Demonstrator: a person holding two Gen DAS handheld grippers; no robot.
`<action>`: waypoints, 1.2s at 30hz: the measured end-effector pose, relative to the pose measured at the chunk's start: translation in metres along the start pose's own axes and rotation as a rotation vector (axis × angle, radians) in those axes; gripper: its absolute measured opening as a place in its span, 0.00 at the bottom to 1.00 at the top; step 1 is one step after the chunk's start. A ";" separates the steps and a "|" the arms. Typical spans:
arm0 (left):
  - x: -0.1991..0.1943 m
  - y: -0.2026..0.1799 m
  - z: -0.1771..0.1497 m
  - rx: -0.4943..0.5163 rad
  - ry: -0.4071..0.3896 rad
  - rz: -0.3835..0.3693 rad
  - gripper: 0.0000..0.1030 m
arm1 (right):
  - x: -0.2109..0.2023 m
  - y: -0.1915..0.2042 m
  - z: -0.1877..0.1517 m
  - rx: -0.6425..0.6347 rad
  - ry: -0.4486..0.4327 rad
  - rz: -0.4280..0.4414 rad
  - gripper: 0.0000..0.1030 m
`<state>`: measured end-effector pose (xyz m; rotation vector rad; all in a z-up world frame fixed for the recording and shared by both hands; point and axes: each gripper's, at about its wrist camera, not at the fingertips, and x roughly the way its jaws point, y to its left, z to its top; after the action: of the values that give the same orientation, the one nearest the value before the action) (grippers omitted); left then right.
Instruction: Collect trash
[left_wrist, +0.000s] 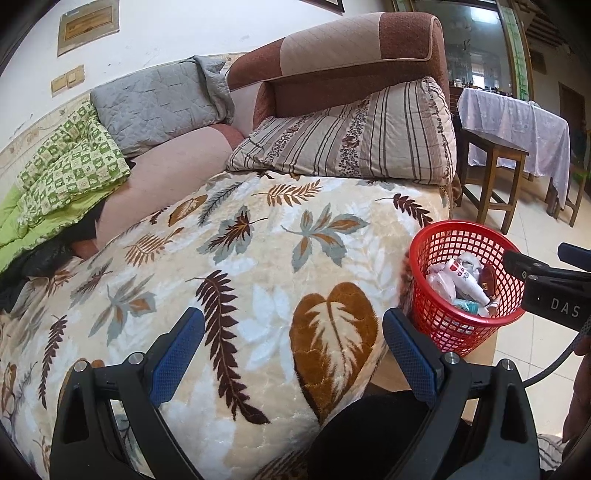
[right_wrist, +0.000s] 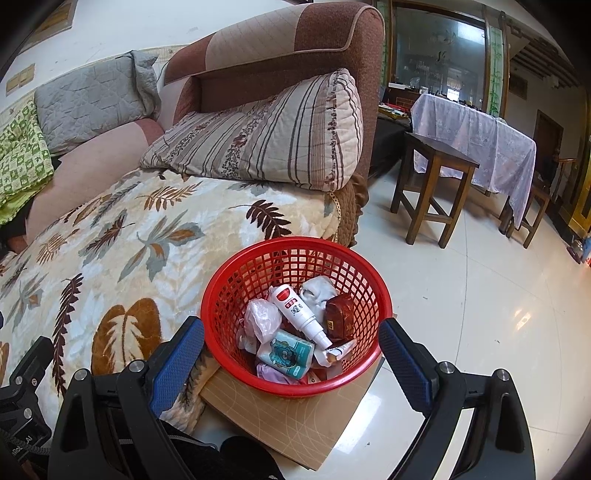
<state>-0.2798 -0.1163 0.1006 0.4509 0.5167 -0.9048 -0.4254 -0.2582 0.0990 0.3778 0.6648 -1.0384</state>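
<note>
A red mesh basket (right_wrist: 295, 258) stands on a tan mat (right_wrist: 288, 417) on the floor beside the sofa. Inside lie a white bottle (right_wrist: 299, 310), a crumpled plastic bag (right_wrist: 262, 319), a tissue pack (right_wrist: 288, 354), a dark red box (right_wrist: 340, 317) and white wads. My right gripper (right_wrist: 291, 354) hangs open just in front of the basket, holding nothing. My left gripper (left_wrist: 293, 354) is open over the leaf-patterned blanket (left_wrist: 240, 258), empty. The basket (left_wrist: 436, 317) shows at the right in the left wrist view, with the right gripper's body (left_wrist: 546, 288) over its rim.
The sofa carries a striped pillow (right_wrist: 266, 140), a grey pillow (left_wrist: 155, 107) and a green checked quilt (left_wrist: 62, 170). A wooden stool (right_wrist: 432, 184) and a table under a lilac cloth (right_wrist: 476, 140) stand on the glossy tiled floor (right_wrist: 480, 314) to the right.
</note>
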 end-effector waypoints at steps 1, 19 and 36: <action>0.000 0.000 0.000 0.001 0.001 -0.001 0.94 | 0.000 0.000 0.000 0.000 0.000 0.001 0.94; 0.006 0.003 -0.002 -0.019 0.021 -0.024 0.94 | 0.007 0.004 -0.004 -0.011 0.013 0.000 0.94; 0.032 0.028 -0.009 -0.081 0.068 -0.041 0.94 | 0.041 0.016 0.007 -0.028 0.050 -0.046 0.95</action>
<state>-0.2419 -0.1162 0.0786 0.3994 0.6249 -0.9070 -0.3956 -0.2817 0.0768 0.3665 0.7356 -1.0649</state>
